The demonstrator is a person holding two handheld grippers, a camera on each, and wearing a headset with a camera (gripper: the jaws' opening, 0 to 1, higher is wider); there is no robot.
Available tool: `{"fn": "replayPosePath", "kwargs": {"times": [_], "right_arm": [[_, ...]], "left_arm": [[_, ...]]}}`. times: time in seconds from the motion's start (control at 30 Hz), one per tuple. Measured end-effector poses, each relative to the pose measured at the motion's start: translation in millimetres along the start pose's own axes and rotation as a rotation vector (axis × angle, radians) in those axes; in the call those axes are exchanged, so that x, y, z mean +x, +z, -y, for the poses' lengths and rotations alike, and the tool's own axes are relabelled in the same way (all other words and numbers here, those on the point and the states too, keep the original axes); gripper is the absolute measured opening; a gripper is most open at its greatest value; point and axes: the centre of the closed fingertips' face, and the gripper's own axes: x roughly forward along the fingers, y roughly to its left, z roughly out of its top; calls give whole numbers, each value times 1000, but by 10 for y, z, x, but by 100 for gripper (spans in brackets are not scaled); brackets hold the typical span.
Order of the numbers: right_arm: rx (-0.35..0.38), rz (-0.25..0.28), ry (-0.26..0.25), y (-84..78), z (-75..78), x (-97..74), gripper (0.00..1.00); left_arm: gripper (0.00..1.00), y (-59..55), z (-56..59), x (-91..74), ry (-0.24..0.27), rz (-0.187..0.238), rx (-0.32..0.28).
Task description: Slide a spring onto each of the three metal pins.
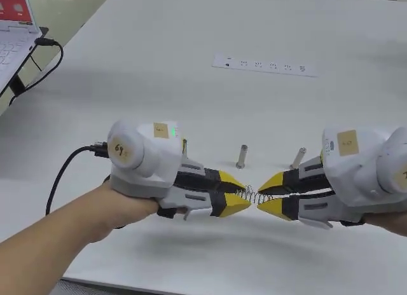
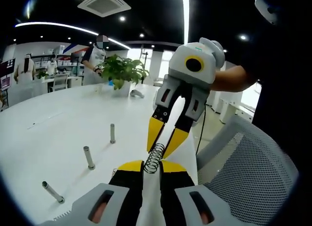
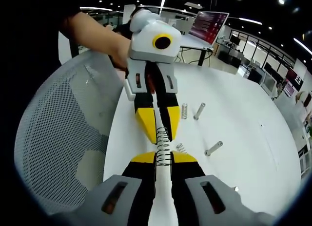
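Observation:
A small coil spring (image 1: 253,194) hangs in the air between the two gripper tips, just above the white table. My left gripper (image 1: 247,198) is shut on one end of it and my right gripper (image 1: 259,198) on the other. In the left gripper view the spring (image 2: 154,158) runs from my own tips (image 2: 147,166) up to the right gripper (image 2: 162,147). Three metal pins stand on the table (image 1: 241,156), (image 1: 297,158), (image 1: 184,145), the last partly hidden behind the left gripper. Two loose springs (image 3: 184,110), (image 3: 181,148) rest on the table near two of the pins (image 3: 199,111), (image 3: 213,148).
A white power strip (image 1: 264,65) lies further back on the table. A laptop (image 1: 16,28) with a black cable (image 1: 54,60) sits at the far left. A mesh chair (image 2: 243,172) stands at the near table edge.

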Motion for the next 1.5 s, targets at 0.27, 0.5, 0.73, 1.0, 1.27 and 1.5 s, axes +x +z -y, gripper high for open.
{"fn": "replayPosePath", "kwargs": {"times": [0.27,0.5,0.73,1.0,1.27,1.5], "right_arm": [[6,20,2,9,6,2,8],[16,24,-4,6,16,-3,8],[48,34,4,-36,5,5,10],[69,27,-1,-101,-12,-24,11],[58,38,-6,-73,-29,-67,8],[32,19,-3,-53,-68,-63,8]], "left_arm": [[3,14,3,-18,-7,3,12],[3,23,-3,-16,-2,6,8],[3,35,41,-18,-17,14,-11],[3,48,70,-20,-24,24,-19],[3,48,78,-26,-27,27,-27],[3,-5,81,-16,-35,6,-22]]}}
